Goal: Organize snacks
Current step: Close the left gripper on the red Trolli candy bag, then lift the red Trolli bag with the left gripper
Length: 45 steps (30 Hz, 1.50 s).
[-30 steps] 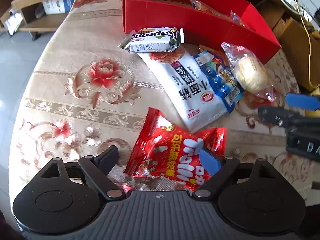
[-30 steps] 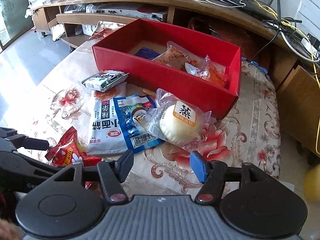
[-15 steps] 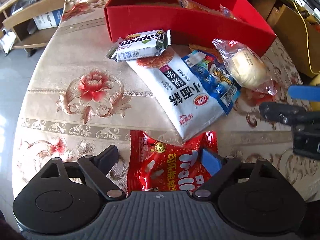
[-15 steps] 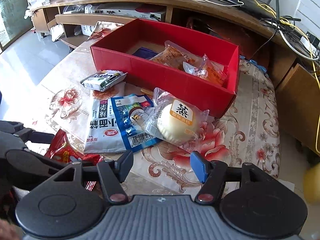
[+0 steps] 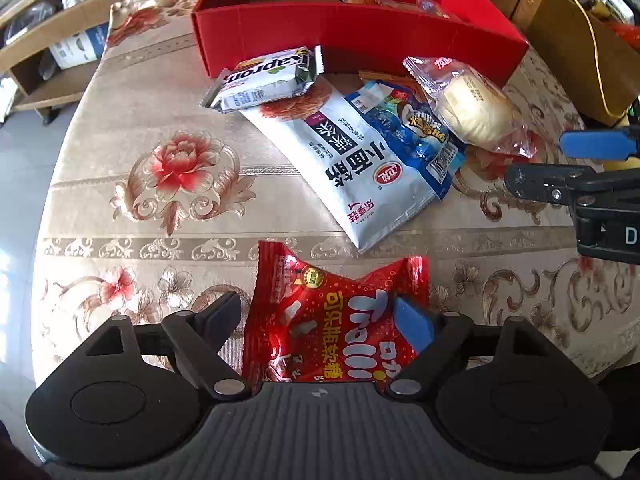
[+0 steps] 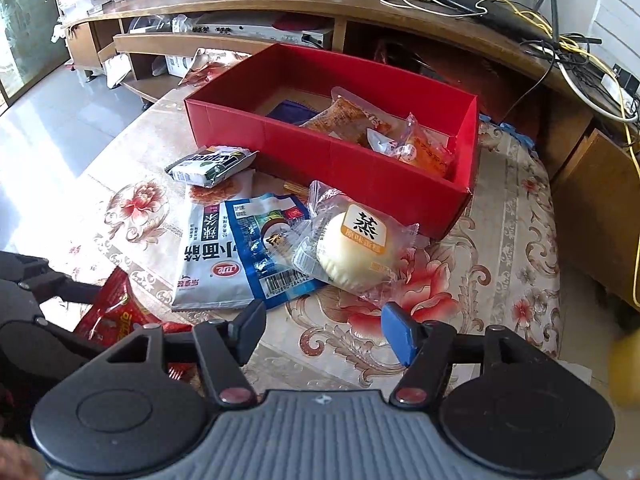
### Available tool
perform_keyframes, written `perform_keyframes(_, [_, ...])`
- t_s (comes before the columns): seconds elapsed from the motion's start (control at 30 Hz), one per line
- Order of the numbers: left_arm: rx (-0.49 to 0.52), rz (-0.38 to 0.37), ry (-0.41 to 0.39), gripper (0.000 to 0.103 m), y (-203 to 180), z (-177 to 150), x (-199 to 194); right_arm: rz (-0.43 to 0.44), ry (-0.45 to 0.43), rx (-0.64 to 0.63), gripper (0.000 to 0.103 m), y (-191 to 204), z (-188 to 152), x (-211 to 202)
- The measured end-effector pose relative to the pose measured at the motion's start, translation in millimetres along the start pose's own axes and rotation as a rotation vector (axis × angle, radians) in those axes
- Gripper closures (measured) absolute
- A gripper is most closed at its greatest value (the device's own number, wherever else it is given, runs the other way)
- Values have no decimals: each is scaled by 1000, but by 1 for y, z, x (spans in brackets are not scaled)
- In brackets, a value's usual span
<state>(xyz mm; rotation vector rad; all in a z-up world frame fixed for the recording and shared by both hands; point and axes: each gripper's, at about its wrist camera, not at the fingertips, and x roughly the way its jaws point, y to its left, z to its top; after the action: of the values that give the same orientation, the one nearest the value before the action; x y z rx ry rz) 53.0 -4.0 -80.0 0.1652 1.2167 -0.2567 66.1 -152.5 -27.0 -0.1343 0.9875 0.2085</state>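
A red candy bag [image 5: 304, 288] lies on the flowered tablecloth between the jaws of my left gripper [image 5: 316, 310]. The jaws are closing; the blue pad touches the bag's right side, while the black pad stands just clear of its left edge. The same bag [image 6: 116, 312] shows in the right wrist view. My right gripper [image 6: 323, 317] hovers open and empty just short of a wrapped bun [image 6: 356, 252]. Behind stands a red box [image 6: 328, 152] holding several snack packets.
Between the bag and the box lie a white noodle pack [image 5: 360, 168], a blue pack [image 5: 416, 132] partly over it, a green-and-white wafer pack [image 5: 268, 80] and the bun [image 5: 472, 112]. A wooden shelf unit with cables runs behind the table.
The left gripper has rolled and shifted so the red bag sits squarely between its jaws, which have narrowed. The right gripper has stayed put.
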Motion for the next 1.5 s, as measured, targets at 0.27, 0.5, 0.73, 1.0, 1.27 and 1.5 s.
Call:
perform_keyframes(0.27, [50, -27, -30, 4, -3, 8, -16, 5, 2, 1, 31, 0, 0, 1])
perform_keyframes(0.5, [275, -85, -60, 6, -21, 5, -39, 12, -4, -3, 30, 1, 1, -1])
perform_keyframes(0.73, [719, -14, 21, 4, -44, -4, -38, 17, 6, 2, 30, -1, 0, 1])
perform_keyframes(1.0, [1031, -40, 83, 4, -54, -19, -7, 30, 36, -12, 29, 5, 9, 10])
perform_keyframes(1.27, [930, -107, 96, 6, -38, -10, 5, 27, 73, 25, 29, -5, 20, 26])
perform_keyframes(1.5, [601, -137, 79, 38, -16, -5, -3, 26, 64, 91, 29, -22, 31, 30])
